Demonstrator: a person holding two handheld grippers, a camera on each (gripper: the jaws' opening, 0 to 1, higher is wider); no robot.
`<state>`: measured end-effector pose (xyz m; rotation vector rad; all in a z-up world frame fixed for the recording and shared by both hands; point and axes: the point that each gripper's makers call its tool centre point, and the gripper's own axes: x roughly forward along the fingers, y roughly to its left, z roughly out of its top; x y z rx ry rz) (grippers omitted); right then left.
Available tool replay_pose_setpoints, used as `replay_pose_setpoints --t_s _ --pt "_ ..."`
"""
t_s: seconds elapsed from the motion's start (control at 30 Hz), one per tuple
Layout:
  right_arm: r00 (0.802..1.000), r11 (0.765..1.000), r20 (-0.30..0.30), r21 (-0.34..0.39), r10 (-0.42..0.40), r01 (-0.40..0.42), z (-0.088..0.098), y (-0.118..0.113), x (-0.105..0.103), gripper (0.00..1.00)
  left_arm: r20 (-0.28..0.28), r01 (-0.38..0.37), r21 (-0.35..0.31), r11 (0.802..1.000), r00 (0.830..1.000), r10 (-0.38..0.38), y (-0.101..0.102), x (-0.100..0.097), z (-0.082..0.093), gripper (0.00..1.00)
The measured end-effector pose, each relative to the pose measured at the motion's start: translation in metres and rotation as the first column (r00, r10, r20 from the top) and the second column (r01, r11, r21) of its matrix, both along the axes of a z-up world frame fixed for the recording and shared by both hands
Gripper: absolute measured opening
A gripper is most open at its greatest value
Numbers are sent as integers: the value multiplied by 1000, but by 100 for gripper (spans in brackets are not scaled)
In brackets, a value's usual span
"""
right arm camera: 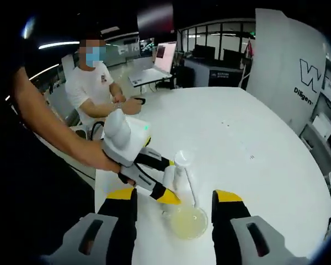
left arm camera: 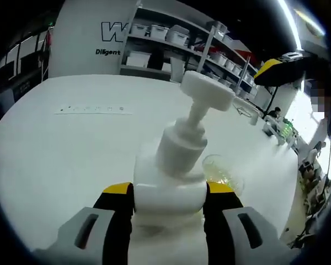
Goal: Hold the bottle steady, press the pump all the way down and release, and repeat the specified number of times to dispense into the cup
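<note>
Nearest the lens in the left gripper view, clamping the white pump bottle [left arm camera: 171, 190] low on its body, left gripper [left arm camera: 170, 199] with its fingers [left arm camera: 118, 207] pressed against either side, holding it upright on the white counter [left arm camera: 71, 143]. Rising from the bottle's collar, standing fully extended, the pump head [left arm camera: 207, 88], its long axis running up and away from the fingers, spout reaching toward the right. Sitting just beyond the bottle on the right and close beside it, a clear cup [left arm camera: 222, 174] already carrying a shallow pool of yellowish liquid. In the right gripper view, hovering above and near of the scene, right gripper [right arm camera: 175, 201] with fingers [right arm camera: 227, 207] spread apart and gripping nothing, the cup [right arm camera: 187, 222] lying between them and the pump head [right arm camera: 183, 159] just farther off, above the cup. Judging the right side the free one for pressing, needing to come down along the pump's upright axis. Seated at the far left edge of the counter, a person in a white shirt [right arm camera: 91, 83].
</note>
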<state>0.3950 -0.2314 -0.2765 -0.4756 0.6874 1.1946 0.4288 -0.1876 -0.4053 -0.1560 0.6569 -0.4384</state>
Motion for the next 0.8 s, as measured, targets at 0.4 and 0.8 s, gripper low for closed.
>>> replay_pose_setpoints --t_s 0.4,0.8 --pt "998 997 -5 -48 61 -61 4 16 8 37 -2 4 -3 1000 1000 -4 -1 1 -1 49" --pt "994 990 -17 -92 108 -109 7 24 18 25 -1 15 -4 1000 1000 -15 -1 0 -1 49"
